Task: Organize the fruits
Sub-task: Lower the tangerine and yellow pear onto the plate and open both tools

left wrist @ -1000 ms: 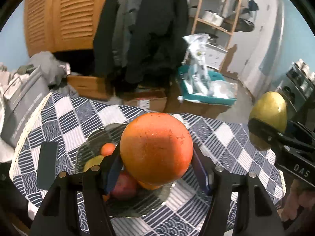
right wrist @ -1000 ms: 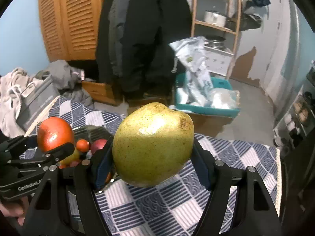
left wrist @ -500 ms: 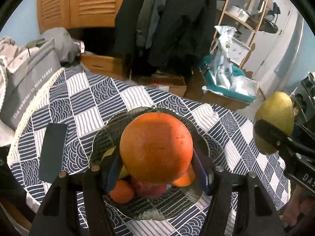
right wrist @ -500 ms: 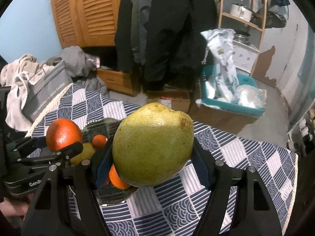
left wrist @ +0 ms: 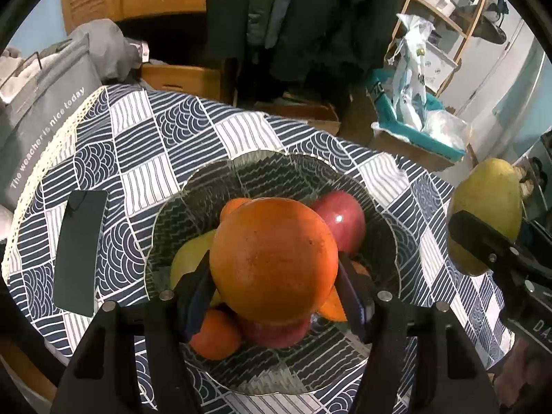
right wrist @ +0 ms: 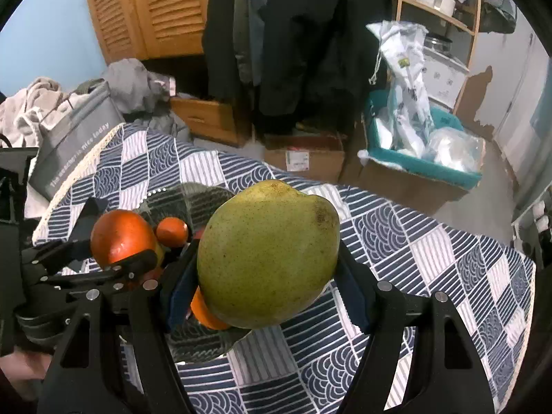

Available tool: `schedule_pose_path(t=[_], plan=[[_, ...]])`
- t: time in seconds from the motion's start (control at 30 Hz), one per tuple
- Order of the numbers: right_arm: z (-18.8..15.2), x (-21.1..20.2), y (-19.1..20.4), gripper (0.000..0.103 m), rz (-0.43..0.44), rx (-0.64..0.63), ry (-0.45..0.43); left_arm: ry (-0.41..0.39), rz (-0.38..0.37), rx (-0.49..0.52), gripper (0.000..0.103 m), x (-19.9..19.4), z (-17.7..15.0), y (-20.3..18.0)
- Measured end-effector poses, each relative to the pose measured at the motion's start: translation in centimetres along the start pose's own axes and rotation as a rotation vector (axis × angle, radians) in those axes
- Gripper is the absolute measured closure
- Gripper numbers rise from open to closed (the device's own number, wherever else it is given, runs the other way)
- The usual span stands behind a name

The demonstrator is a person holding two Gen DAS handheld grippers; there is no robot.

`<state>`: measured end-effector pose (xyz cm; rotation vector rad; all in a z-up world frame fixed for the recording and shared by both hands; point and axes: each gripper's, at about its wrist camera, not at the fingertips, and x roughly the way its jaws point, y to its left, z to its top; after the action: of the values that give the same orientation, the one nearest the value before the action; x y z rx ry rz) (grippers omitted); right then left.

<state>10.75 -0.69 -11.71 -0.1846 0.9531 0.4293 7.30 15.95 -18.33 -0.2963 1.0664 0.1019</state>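
While over bowl (left wrist: pixel 345 169), orange (left wrist: pixel 272 262) clamped between left gripper (left wrist: pixel 276 293) pads.

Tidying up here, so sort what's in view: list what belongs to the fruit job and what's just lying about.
Fruit job:
orange in left tongs
pear in right tongs
glass bowl
red apple

Lying about:
phone
grey bag
teal box
coats

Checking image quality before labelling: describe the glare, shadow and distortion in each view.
Left wrist view: small glare spot on the red apple, orange shaded underneath, tablecloth lines bowed by fisheye. Right wrist view: pear evenly lit, dark black vignette corners.
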Motion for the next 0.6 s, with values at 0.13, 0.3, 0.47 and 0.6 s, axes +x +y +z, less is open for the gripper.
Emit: schedule_pose_path(t=[0.13, 0.3, 0.47, 0.6], plan=[[-0.1, 1.1, 0.2, 0.03, 0.011, -0.003, 0.022, 0.042, 0.009, -0.005, 0.036, 1.2, -0.4, 0.2], [-0.3, 2.1, 0.5, 0.03, 0.023, -0.001, 0.042, 0.061, 0.002, -0.026, 0.033, 1.9, -0.6, 0.8], [-0.3, 2.6, 0.6, 0.03, 0.034, 0.005, 0.051, -0.012, 0.023, -0.002, 0.016, 0.2, -0.1, 0.7], [-0.4, 2.9, 0.8, 0.03, 0.049, -0.002, 0.063, 0.009, 0.028, -0.015, 0.016, -0.2, -0.2, 1.5]])
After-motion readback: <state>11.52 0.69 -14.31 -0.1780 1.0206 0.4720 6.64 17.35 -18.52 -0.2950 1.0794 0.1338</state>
